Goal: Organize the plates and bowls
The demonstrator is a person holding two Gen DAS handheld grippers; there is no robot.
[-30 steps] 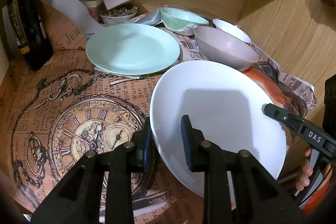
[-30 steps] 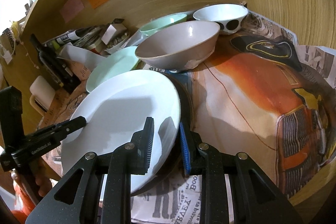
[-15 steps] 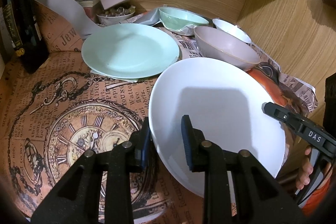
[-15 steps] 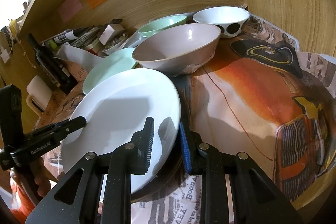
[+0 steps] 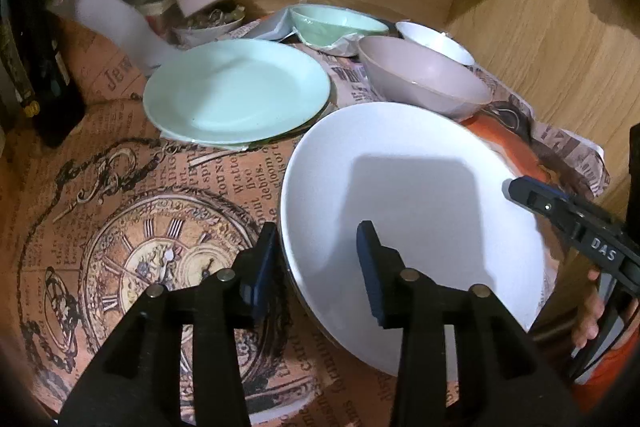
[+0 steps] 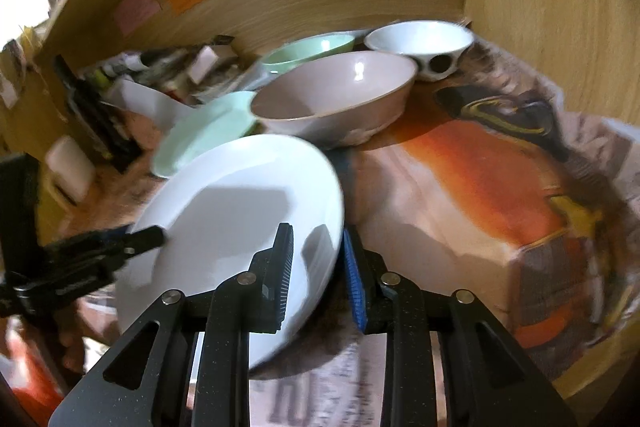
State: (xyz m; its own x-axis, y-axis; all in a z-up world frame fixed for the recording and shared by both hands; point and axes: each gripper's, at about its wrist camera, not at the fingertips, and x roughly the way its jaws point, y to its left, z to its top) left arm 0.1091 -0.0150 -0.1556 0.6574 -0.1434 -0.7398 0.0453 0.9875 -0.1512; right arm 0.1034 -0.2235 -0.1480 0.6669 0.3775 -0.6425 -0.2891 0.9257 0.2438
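The large round white ceramic plate (image 5: 412, 223) was carried between both claws, presumably so that its wide, shallow body stayed balanced while it was taken toward the round mint-green plate (image 5: 236, 91) lying at about eleven o'clock from it on the tabletop (image 5: 120, 187), which was covered in printed vintage paper; stacking like on like seems the aim. In the left wrist view, the left claw (image 5: 320, 263) straddled the white plate's rim at about eight o'clock; its jaws were opening, with the rim between them but the right-hand pad standing visibly clear of the plate's face, so this side looked to be letting go. The right claw (image 6: 316, 267) was narrow and clamped the opposite rim, at roughly four o'clock in its own view, and so bore the plate. The plate had no real long axis, being round; it faced upward, tilted, and appeared lifted clear of the paper, though its underside was hidden. Behind it, at twelve to one o'clock, stood the pale pink bowl (image 5: 424, 79), the mint-green bowl (image 5: 336, 25) and the small white bowl (image 5: 434, 41), bunched near the wooden corner.
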